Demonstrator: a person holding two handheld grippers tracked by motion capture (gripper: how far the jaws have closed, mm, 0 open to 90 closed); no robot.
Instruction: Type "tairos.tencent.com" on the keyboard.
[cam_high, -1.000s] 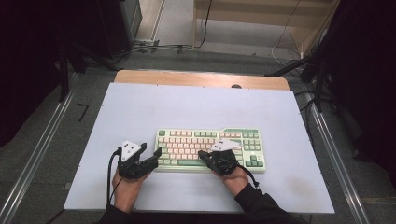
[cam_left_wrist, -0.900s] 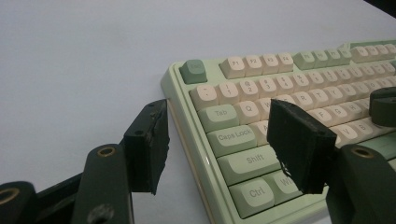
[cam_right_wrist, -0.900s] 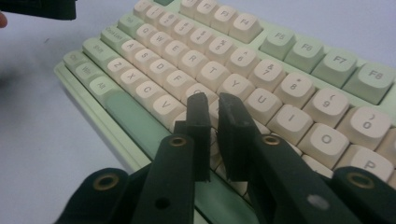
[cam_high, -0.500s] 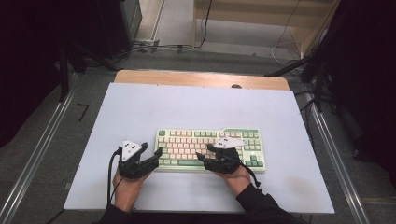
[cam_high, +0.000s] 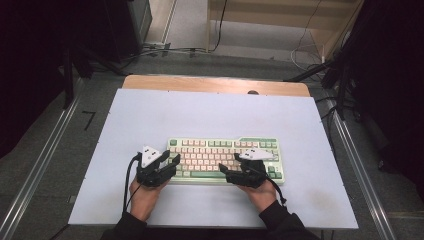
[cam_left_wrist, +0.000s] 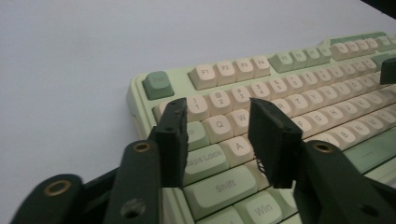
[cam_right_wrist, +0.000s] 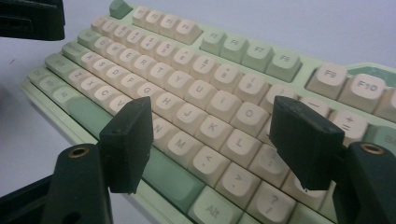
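Typing step: your left gripper (cam_left_wrist: 219, 140) and right gripper (cam_right_wrist: 210, 140) hover over the pale-green, cream-keyed plastic keyboard (cam_high: 225, 150), left fingers just narrowing, right just widening, both apart, nothing between. Next, press one key squarely.

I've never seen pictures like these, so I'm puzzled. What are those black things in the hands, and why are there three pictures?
A person sits at a white table and holds a black pinching tool in each hand: the left tool and the right tool. One picture comes from a camera high above the table. The other two come from small cameras riding on the tools, so you look along each tool's two black jaws. On the table lies a green and cream keyboard. Both tools hover just over its keys. The left tool's jaws have just been closing and the right tool's opening, but nothing is pinched between either pair.
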